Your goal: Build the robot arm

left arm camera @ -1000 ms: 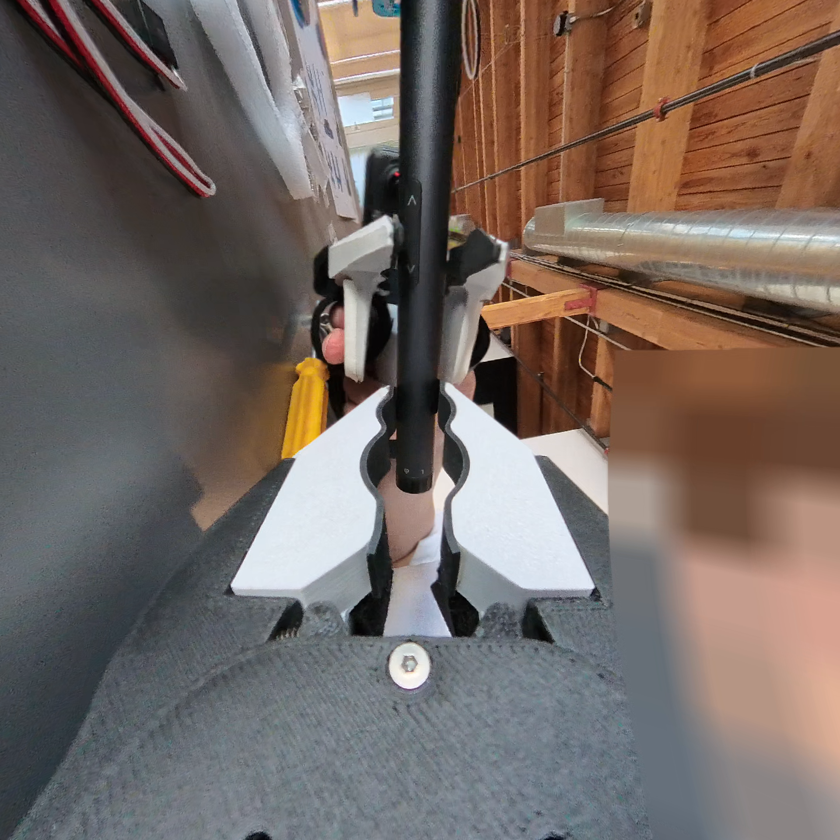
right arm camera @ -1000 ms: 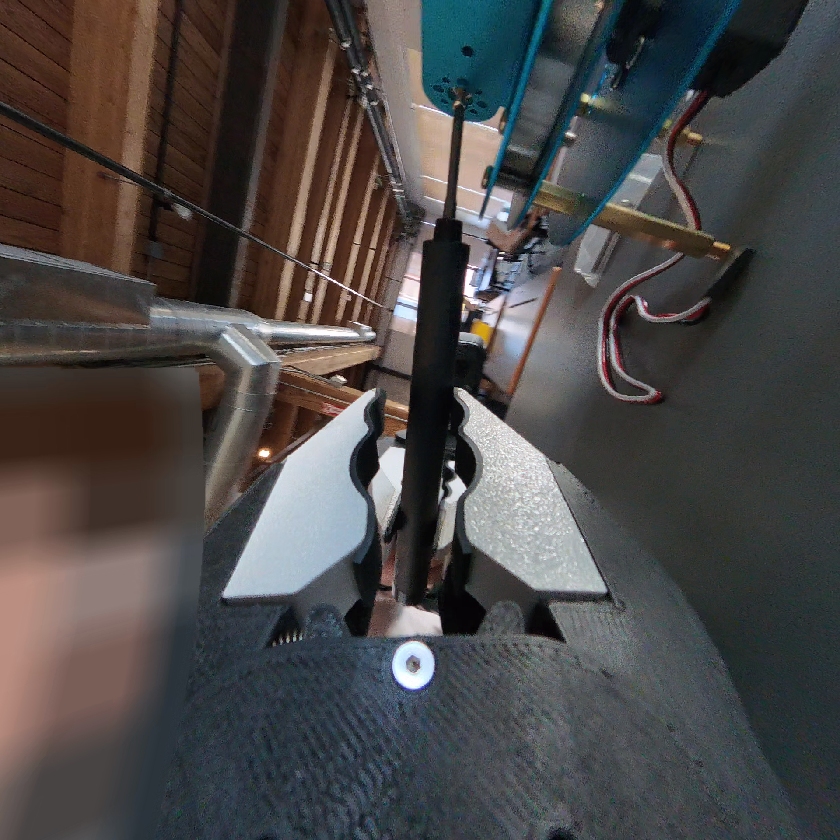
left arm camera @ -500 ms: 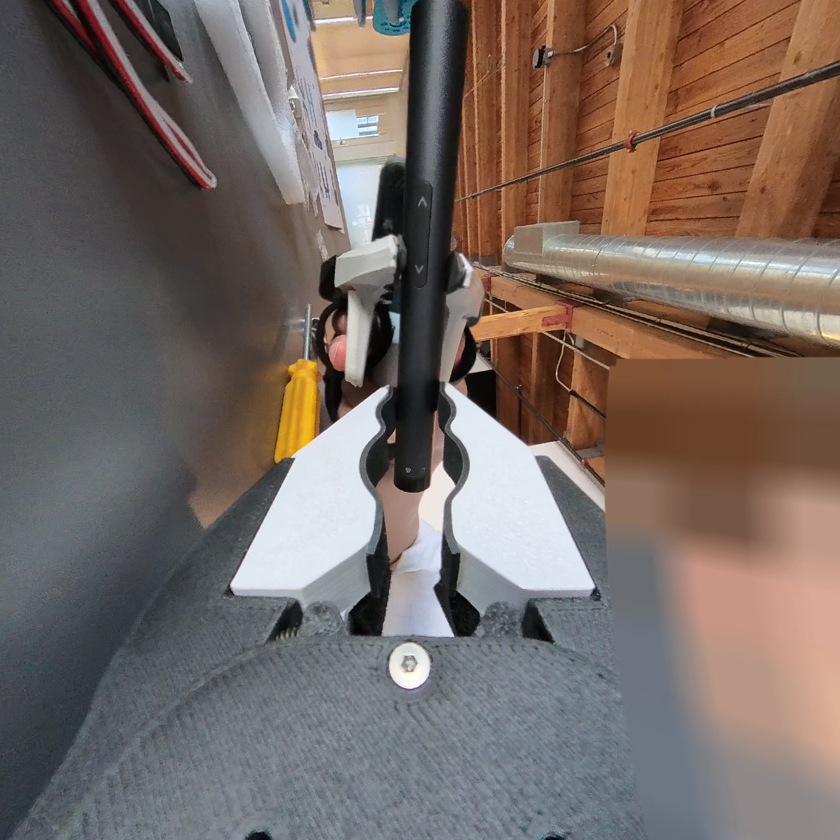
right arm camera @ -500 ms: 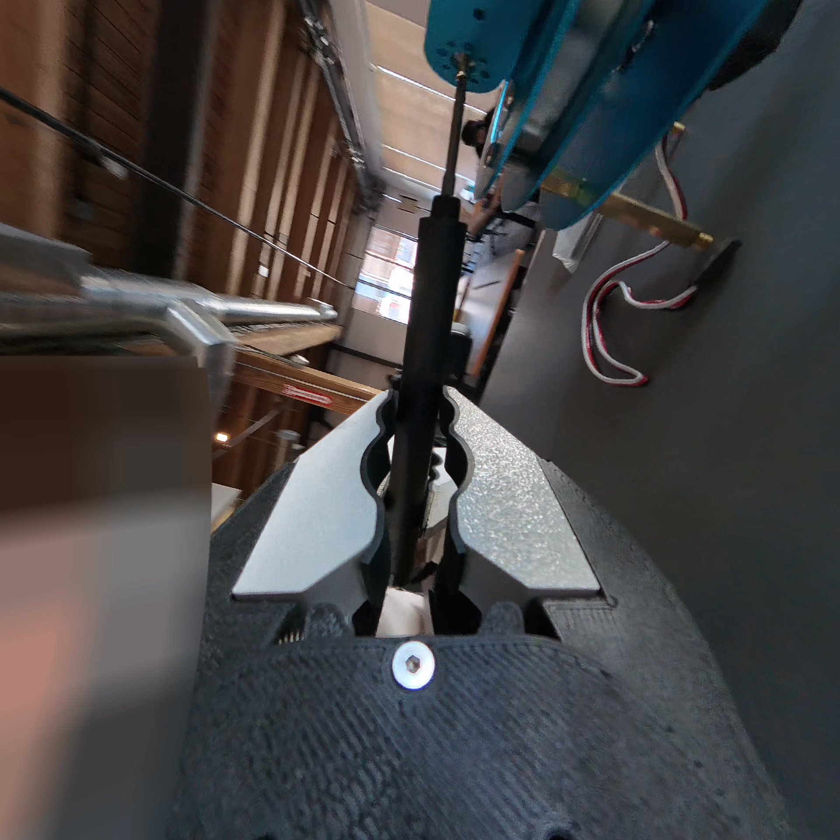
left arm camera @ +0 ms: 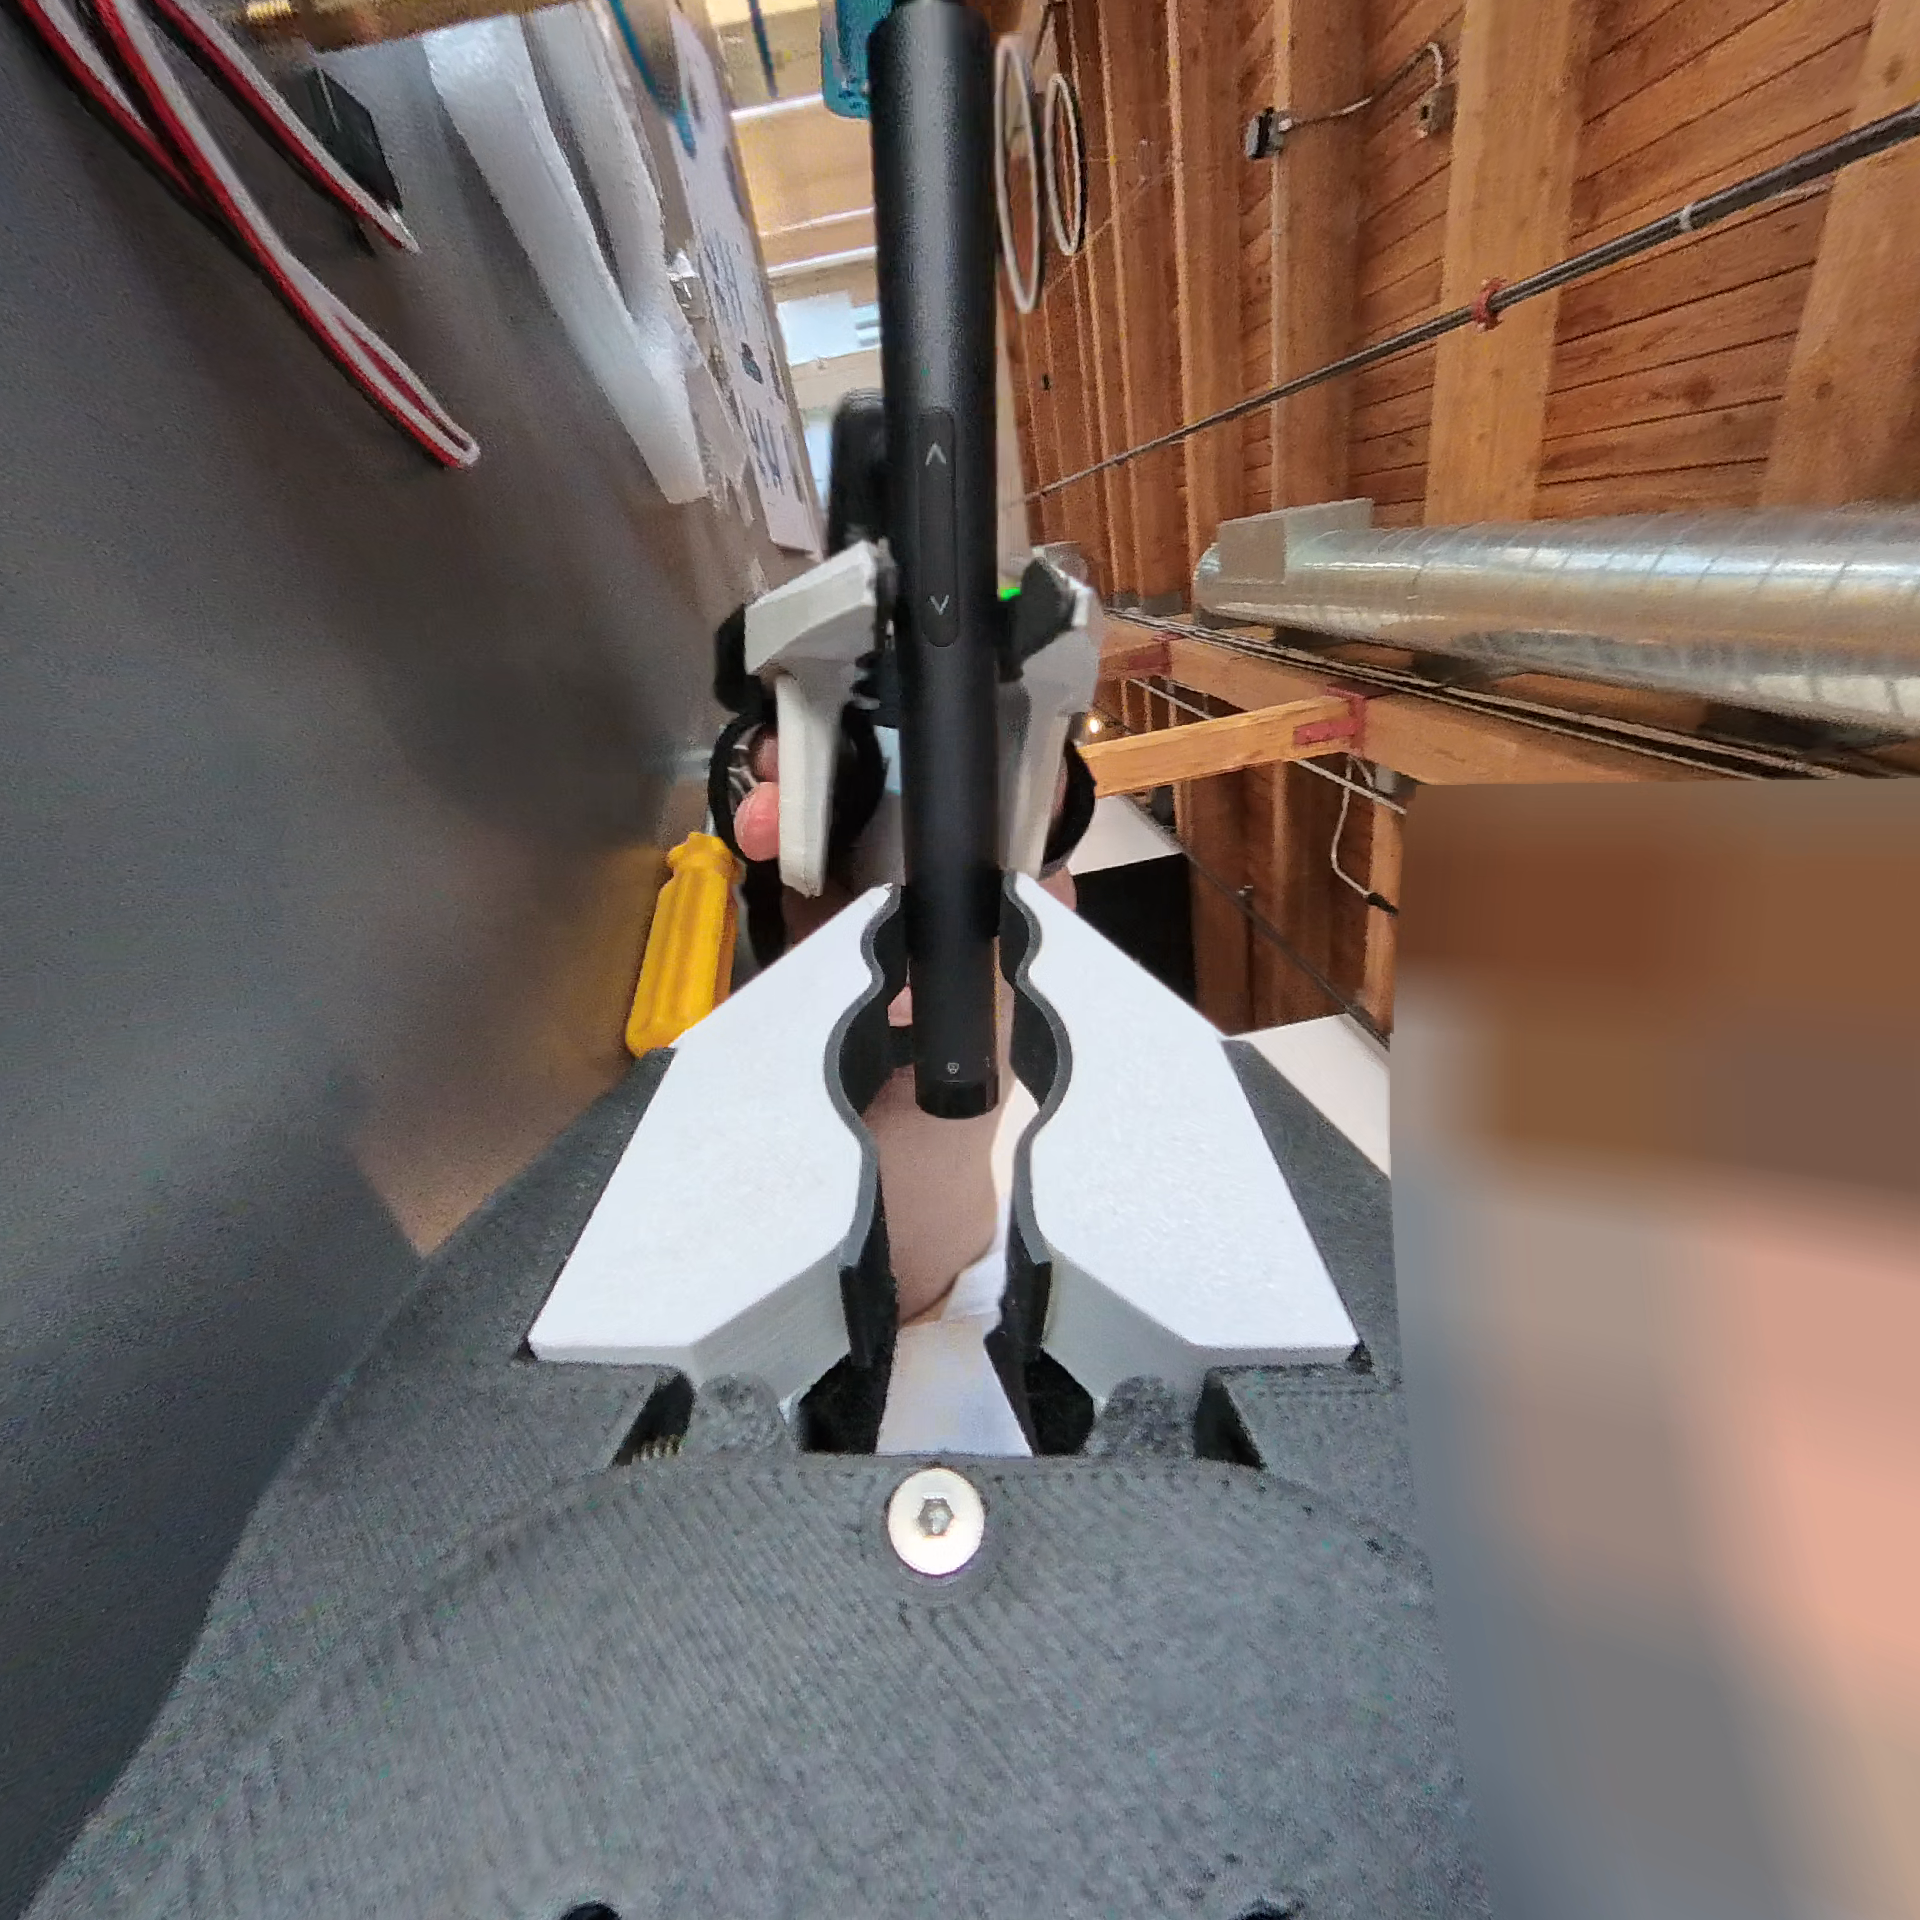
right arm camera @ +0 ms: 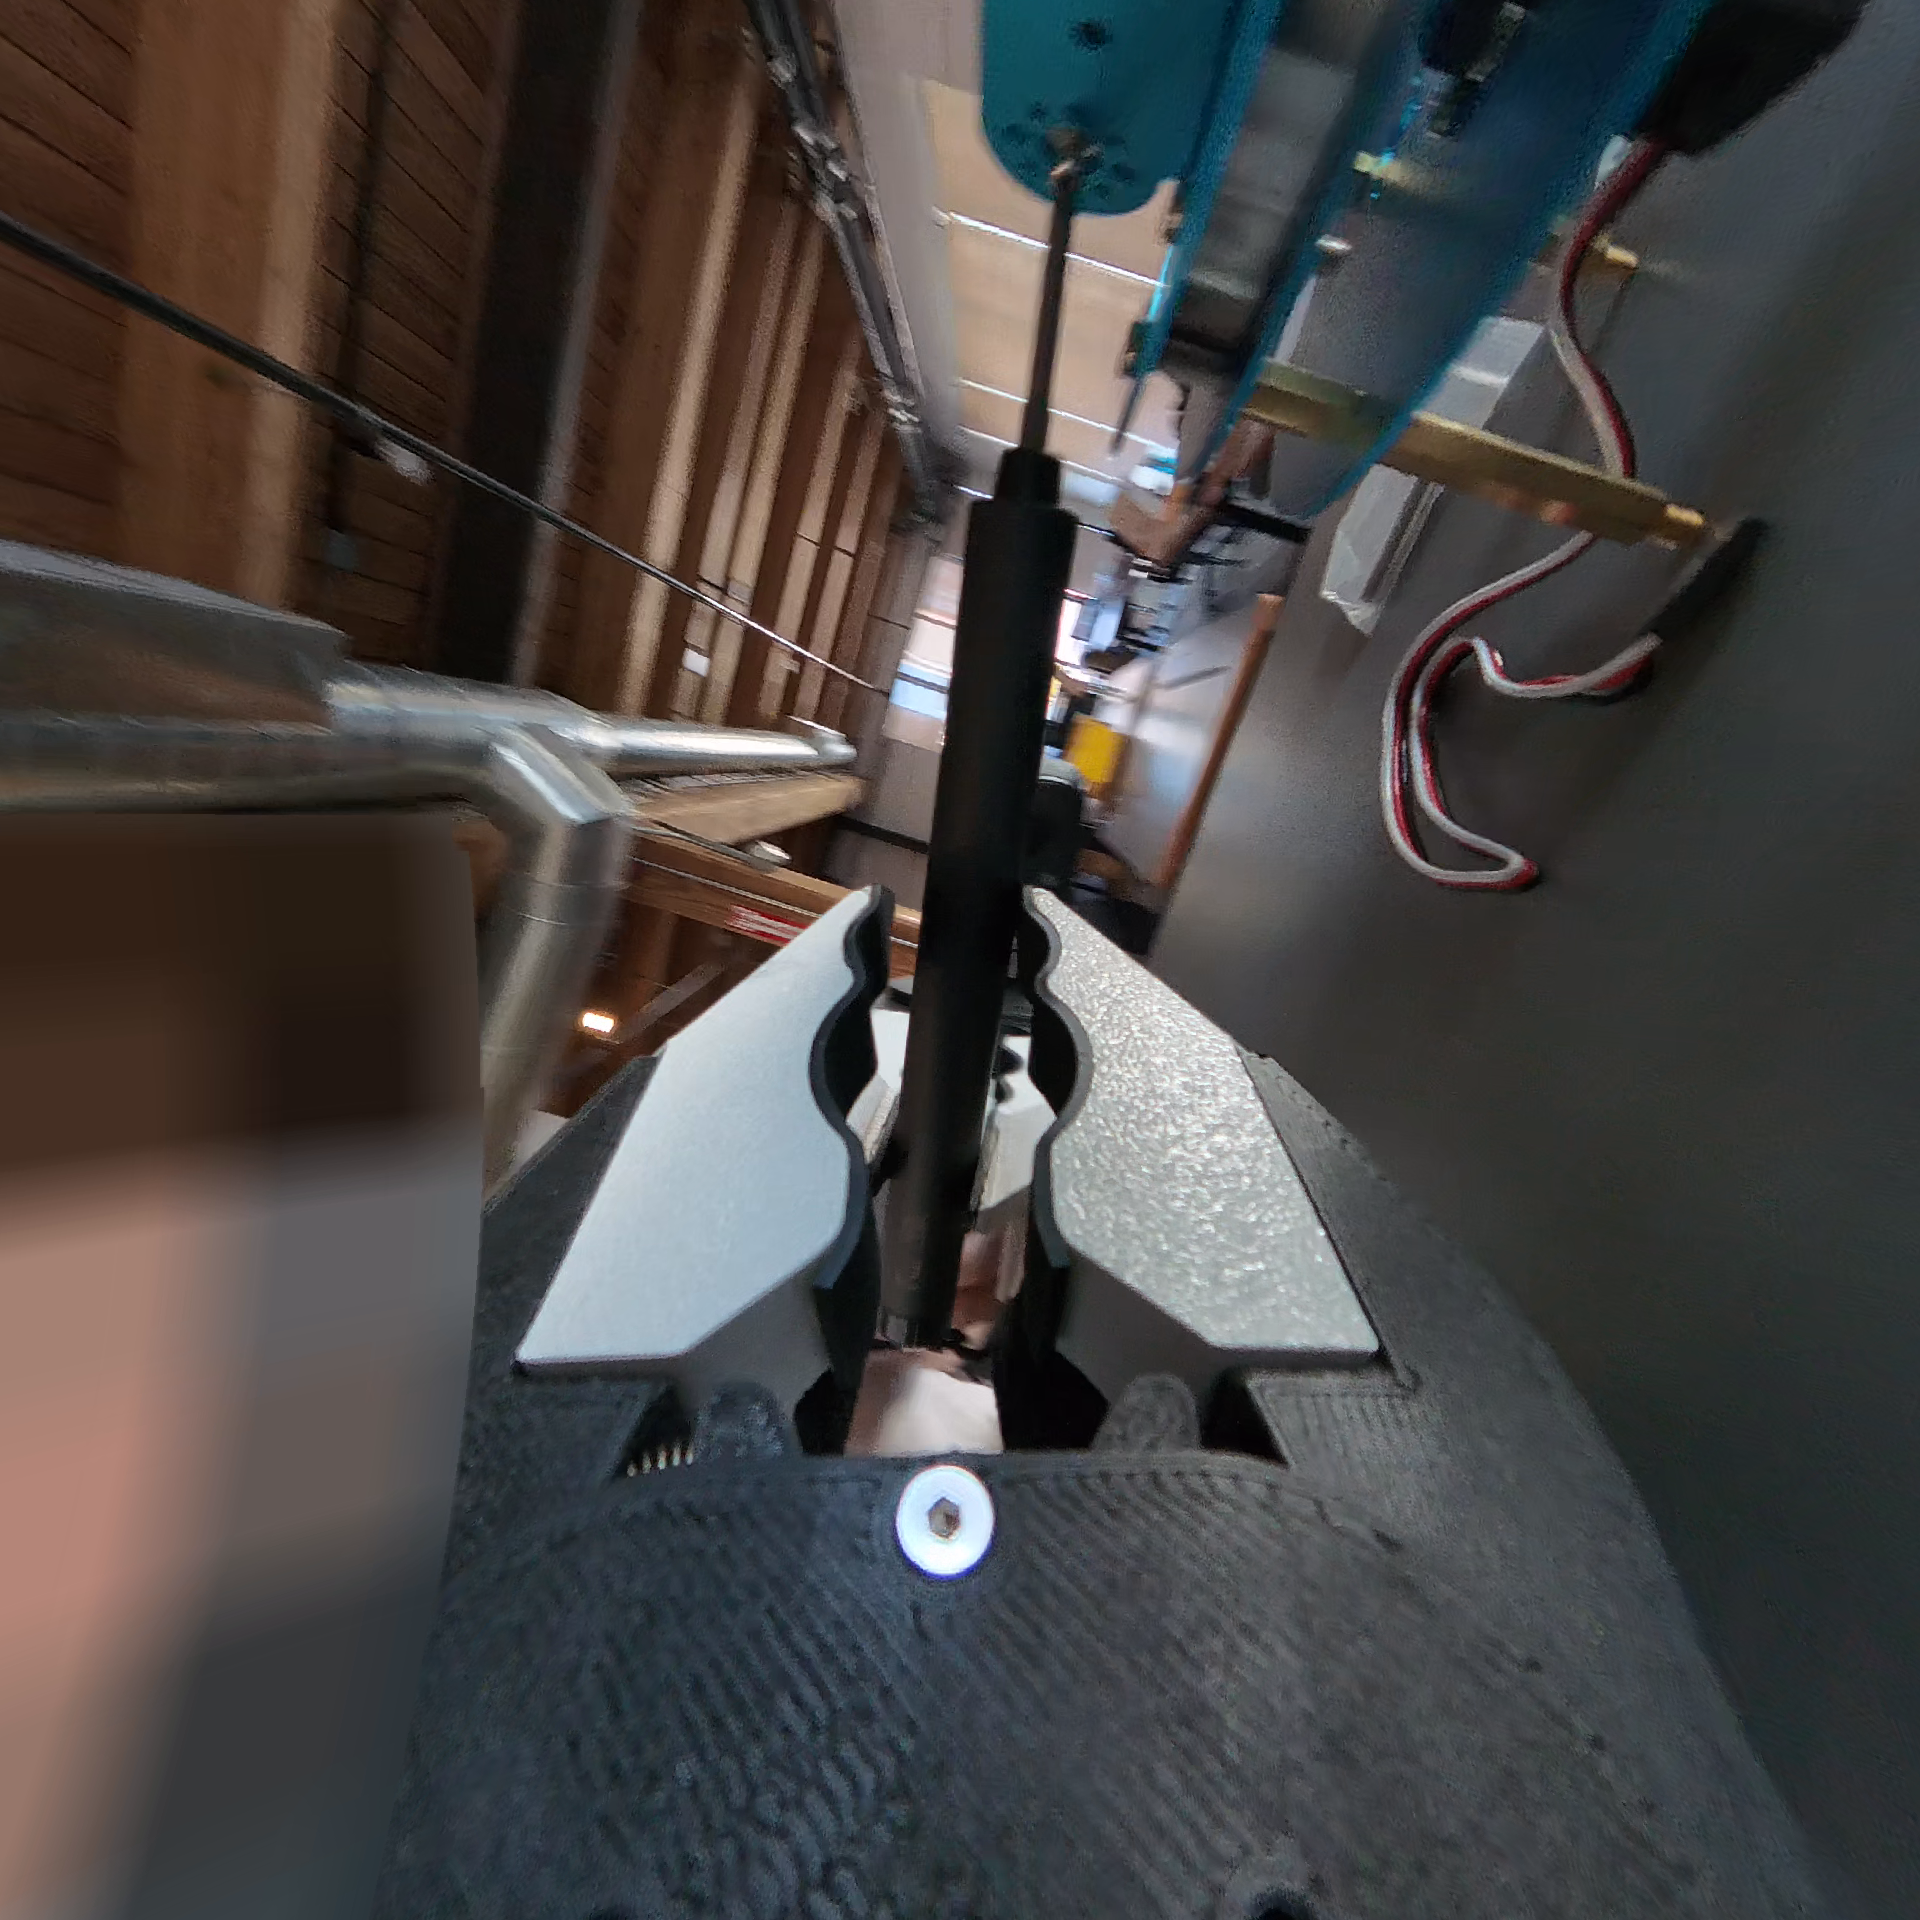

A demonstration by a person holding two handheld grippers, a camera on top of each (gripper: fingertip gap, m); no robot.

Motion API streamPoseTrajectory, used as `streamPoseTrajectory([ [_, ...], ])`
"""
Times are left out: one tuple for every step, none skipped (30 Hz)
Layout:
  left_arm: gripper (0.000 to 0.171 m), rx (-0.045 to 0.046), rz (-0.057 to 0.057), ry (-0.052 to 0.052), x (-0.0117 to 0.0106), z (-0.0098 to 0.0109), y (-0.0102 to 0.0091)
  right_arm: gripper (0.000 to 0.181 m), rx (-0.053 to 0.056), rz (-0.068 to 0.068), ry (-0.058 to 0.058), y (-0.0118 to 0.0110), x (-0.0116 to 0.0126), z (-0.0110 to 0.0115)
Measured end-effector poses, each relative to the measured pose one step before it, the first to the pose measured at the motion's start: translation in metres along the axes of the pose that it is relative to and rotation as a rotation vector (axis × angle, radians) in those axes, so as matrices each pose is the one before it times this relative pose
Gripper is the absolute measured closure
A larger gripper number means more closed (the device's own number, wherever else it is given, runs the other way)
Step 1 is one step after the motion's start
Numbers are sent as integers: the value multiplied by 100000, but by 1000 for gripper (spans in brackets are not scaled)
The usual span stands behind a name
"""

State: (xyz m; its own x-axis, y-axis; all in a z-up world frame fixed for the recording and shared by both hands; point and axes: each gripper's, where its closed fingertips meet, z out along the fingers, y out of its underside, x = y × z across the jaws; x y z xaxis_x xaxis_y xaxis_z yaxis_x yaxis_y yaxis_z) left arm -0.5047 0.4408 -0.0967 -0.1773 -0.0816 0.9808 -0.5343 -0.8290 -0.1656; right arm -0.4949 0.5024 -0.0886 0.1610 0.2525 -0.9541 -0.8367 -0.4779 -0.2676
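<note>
A black pen-shaped electric screwdriver (left arm camera: 940,520) runs straight ahead between both grippers. My left gripper (left arm camera: 951,914) is shut on it near its blunt rear end. My right gripper (left arm camera: 925,717) shows farther along the same tool, fingers on either side of it. In the right wrist view my right gripper (right arm camera: 956,925) is shut on the tool's body (right arm camera: 987,779). The thin bit (right arm camera: 1049,312) reaches up to a teal plate (right arm camera: 1122,94) and its tip touches a hole there.
The teal plate assembly has a brass standoff (right arm camera: 1475,478) and red-and-white wires (right arm camera: 1455,748) on a dark grey surface (right arm camera: 1662,1039). A yellow-handled screwdriver (left arm camera: 686,935) lies on that surface (left arm camera: 260,831). A metal duct (left arm camera: 1558,603) and wooden wall (left arm camera: 1558,260) lie opposite. Spacing between my two grippers at the tips: around 6 cm.
Both grippers keep their hold on the black tool. The right wrist view has swung and blurred, and the teal plate now looks larger and closer to the bit.
</note>
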Motion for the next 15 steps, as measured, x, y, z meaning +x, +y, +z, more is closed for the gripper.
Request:
streamPoseTrajectory([
  [156,476,388,-964,-46,-1,-8,157,-1317,-3530,3997,157,125,5],
  [156,345,222,-783,-74,-11,-7,156,-1122,-3867,4349,131,186,-4],
  [156,453,156,-657,-62,-5,-20,158,-320,-3335,3564,7,103,-30],
  [156,678,216,-230,20,-2,-23,161,-234,-2507,2678,-23,64,-29],
  [156,636,335,-100,100,19,-18,163,-851,-2183,1699,45,72,4],
  [156,544,691,-362,98,3,-20,163,-226,-407,-247,-35,-86,-12],
  [156,689,904,-273,137,-21,-51,163,-49,1683,-1778,-32,-142,16],
  [156,987,929,-165,156,-13,-77,164,398,2522,-2732,-65,-164,20],
  [156,745,907,-304,112,-12,-66,164,708,2714,-3284,-75,-166,32],
  [156,-37,972,-597,20,3,-4,164,454,3585,-2982,-29,-76,-3],
  [156,-77,663,-286,8,5,-24,164,267,2531,-2582,-17,-72,5],
  [156,124,4,29,-6,8,-15,164,285,1040,-1320,-27,21,6],
  [153,171,-461,708,29,17,-20,165,315,516,-461,-40,30,-15],
  [153,346,-763,732,11,-28,-28,165,-32,45,-564,-10,-14,5],
  [155,438,-538,350,-47,-44,-42,165,-226,214,-811,7,-39,50],
])
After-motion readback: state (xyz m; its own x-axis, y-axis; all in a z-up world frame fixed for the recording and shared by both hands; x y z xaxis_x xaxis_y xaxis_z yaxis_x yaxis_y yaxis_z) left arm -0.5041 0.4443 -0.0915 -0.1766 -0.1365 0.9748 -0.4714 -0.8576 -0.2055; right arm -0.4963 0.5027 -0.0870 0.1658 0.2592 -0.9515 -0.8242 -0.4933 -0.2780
